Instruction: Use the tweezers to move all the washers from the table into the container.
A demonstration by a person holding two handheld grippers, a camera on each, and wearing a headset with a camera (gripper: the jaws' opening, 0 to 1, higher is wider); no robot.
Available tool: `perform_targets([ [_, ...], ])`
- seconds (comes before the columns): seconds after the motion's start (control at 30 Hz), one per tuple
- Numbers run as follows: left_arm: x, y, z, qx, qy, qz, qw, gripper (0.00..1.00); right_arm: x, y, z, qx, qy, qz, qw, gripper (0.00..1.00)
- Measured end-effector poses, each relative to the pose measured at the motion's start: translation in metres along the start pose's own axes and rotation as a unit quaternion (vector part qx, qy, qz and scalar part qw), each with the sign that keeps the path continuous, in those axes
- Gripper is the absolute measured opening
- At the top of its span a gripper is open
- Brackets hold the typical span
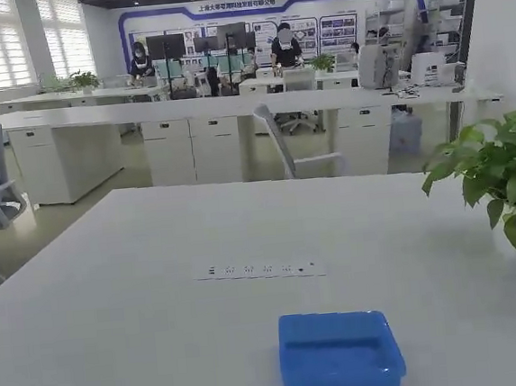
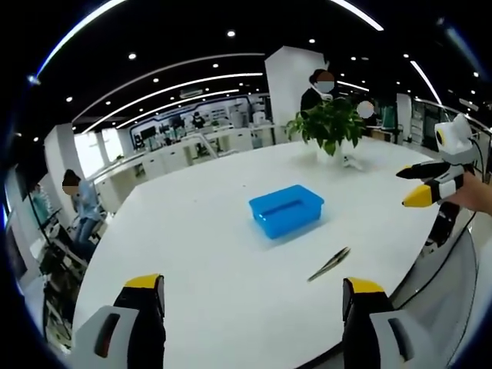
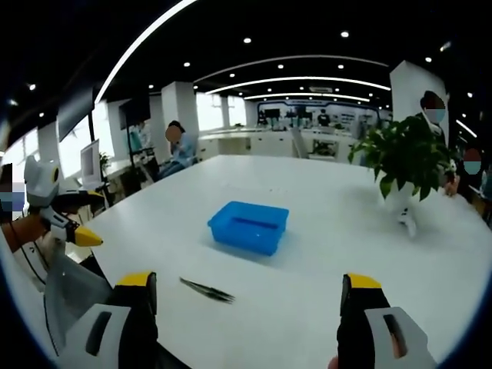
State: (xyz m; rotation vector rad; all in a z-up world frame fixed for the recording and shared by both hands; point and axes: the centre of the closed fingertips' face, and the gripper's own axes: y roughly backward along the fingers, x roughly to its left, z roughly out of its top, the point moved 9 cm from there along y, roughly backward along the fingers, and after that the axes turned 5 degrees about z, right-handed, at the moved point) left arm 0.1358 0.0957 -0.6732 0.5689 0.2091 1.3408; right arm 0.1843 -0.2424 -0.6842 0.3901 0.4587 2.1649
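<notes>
My left gripper (image 2: 252,283) stands wide-jawed and empty, short of the tweezers (image 2: 329,264), which lie flat on the white table (image 2: 192,231) near the blue container (image 2: 286,209); my right gripper (image 3: 247,280) is likewise wide and empty. The washers are too small for me to make out, so I risk reaching blind for them. The thin tweezers, lying flat, may skid or be pinched crooked by such broad jaw tips.

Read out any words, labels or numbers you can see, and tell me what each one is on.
Nothing reads for certain.
Wall banner: one line of characters, too small to read.
Posters below it: print blurred.
Socket strip on the table: marks too small.
Blue container: no lettering visible.
</notes>
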Motion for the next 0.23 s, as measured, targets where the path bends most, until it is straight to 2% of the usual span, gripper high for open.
perform_targets([
  [0.1, 0.0018, 0.001, 0.0007, -0.006, 0.012, 0.007, 0.9999, 0.99, -0.0019, 0.0002, -0.0004, -0.002, 0.0, -0.002, 1.0, 0.99],
  [0.23, 0.0028, -0.0004, -0.0012, 0.001, 0.013, 0.009, 0.9999, 0.99, -0.0022, -0.0001, -0.0008, -0.001, 0.004, -0.007, 1.0, 0.99],
])
